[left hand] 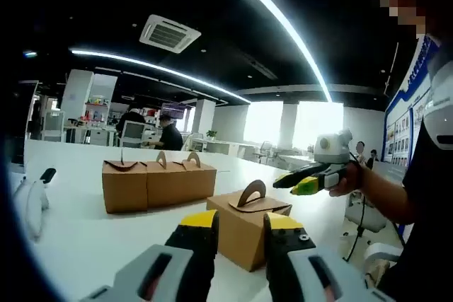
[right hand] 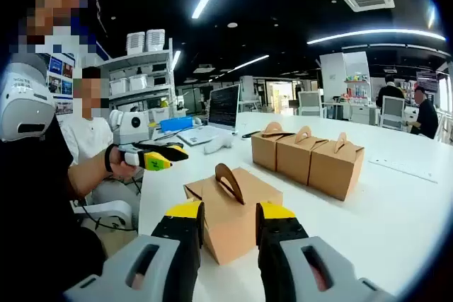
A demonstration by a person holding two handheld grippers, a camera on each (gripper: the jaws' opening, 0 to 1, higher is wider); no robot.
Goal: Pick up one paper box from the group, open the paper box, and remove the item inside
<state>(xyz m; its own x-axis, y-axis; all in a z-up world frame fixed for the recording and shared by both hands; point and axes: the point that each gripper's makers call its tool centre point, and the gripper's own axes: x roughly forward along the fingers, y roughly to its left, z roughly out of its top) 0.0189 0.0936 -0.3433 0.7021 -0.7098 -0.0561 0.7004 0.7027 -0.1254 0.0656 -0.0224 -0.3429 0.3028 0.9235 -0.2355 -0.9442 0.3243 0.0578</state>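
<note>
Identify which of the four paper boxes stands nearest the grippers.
The lone paper box apart from the row of three, right before both pairs of jaws.

An open-plan office: long white desks (right hand: 396, 196), a laptop (right hand: 216, 114), shelving (right hand: 145, 79), strip ceiling lights (left hand: 283, 22), seated workers (left hand: 170, 134).

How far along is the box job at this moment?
Looks done: one paper box sits on the white table, apart from the row of three boxes. In hand: the left tongs and right tongs flank it, apparently open; contact is unclear. Left: its handle flaps are closed, so opening it and removing the item remain.
</note>
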